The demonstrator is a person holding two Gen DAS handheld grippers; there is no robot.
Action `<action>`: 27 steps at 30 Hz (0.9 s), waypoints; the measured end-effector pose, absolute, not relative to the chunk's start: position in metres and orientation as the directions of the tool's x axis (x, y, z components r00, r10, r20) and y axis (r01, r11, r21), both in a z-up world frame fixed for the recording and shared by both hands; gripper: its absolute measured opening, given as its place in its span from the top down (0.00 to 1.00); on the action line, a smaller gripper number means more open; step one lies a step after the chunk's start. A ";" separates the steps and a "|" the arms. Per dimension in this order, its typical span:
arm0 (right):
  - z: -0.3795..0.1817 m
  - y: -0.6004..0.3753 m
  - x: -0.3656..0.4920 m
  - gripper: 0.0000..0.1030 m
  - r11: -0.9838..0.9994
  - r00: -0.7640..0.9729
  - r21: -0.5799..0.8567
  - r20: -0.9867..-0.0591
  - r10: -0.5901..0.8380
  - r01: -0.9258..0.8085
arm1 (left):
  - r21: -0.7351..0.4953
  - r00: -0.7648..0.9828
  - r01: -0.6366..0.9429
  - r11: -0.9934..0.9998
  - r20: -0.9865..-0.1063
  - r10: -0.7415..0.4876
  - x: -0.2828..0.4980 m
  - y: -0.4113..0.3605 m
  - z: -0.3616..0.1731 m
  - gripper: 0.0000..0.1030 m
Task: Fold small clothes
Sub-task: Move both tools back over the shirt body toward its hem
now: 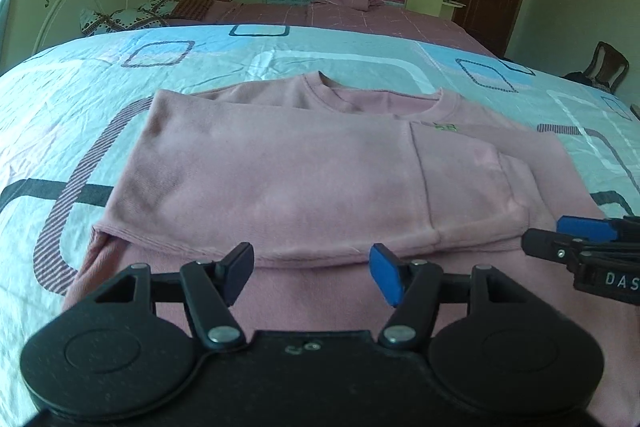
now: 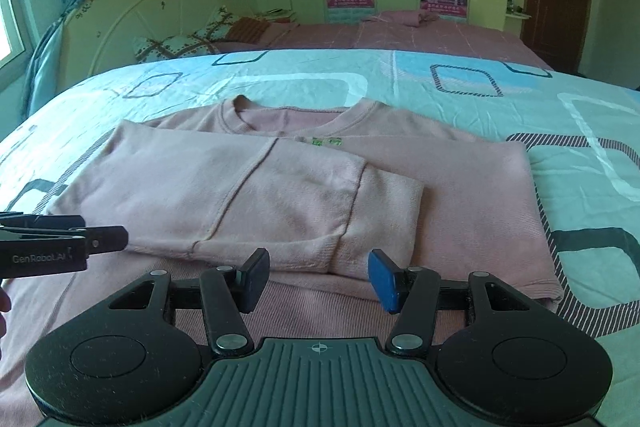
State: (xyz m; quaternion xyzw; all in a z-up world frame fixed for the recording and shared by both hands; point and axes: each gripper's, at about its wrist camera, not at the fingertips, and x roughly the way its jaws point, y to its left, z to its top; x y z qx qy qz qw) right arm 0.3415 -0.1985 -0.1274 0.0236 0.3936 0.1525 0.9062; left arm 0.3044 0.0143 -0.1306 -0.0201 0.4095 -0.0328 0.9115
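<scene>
While both tongs hang spread & empty, pink top (image 1: 280, 179) lies half-folded on bed (image 1: 60, 115).
L tongs (image 1: 312, 273) & R tongs (image 2: 318, 279) over near hem, prob. to fold it up.

Pink sweatshirt (image 1: 280, 167) on patterned bedsheet (image 1: 100, 99)

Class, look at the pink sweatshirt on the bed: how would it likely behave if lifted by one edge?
The pink sweatshirt would probably go floppy: its folded sleeve lies limp. That fold would likely fall open. Its soft knit looks unlikely to slip, and it seems light for its size.
</scene>
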 end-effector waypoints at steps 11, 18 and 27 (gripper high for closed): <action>-0.152 -0.179 0.299 0.47 0.910 0.575 0.094 -0.748 0.333 -0.405 | 0.024 0.634 0.052 0.998 -0.773 -0.014 0.271 0.005 -0.158 0.38; -0.164 -0.218 0.265 0.47 0.954 0.618 0.002 -0.761 0.195 -0.299 | 0.029 0.639 0.065 0.997 -0.769 -0.019 0.250 0.026 -0.155 0.38; -0.133 -0.212 0.212 0.47 0.977 0.645 0.064 -0.742 0.183 -0.203 | -0.010 0.661 0.104 0.994 -0.746 -0.077 0.193 0.041 -0.143 0.40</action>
